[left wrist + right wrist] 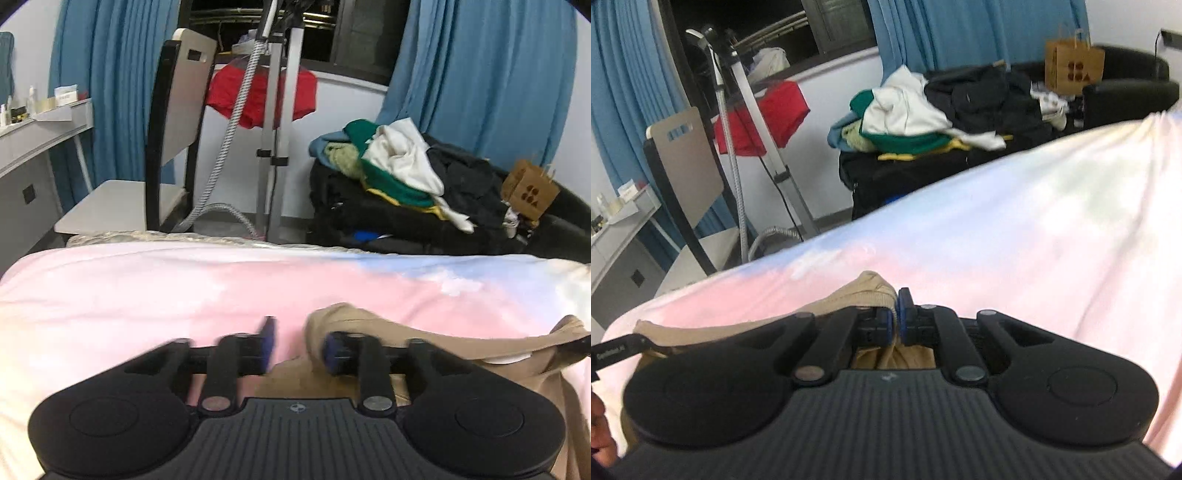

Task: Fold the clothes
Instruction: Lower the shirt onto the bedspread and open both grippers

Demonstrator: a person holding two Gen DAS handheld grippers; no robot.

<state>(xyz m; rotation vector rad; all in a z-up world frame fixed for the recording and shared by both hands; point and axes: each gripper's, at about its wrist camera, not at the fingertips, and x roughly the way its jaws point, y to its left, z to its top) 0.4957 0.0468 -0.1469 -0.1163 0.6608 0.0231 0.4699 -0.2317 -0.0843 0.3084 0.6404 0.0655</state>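
the pink and blue bedspread [147, 295] lies broad and bare to the left of the left gripper [299, 347], and bare again to the right of the right gripper [897, 317]. between them the tan garment [406, 332] bunches up on the cover. past the bed's far edge, a chair [177, 110], a steamer pole [273, 147] and a sofa heaped with clothes [399, 166] stand close, blocking that side.

Even indoor light, dark window [362, 33] | pale bedsheet [147, 288] nearly overexposed | motion blur on left gripper [299, 347] | fisheye bending at edges
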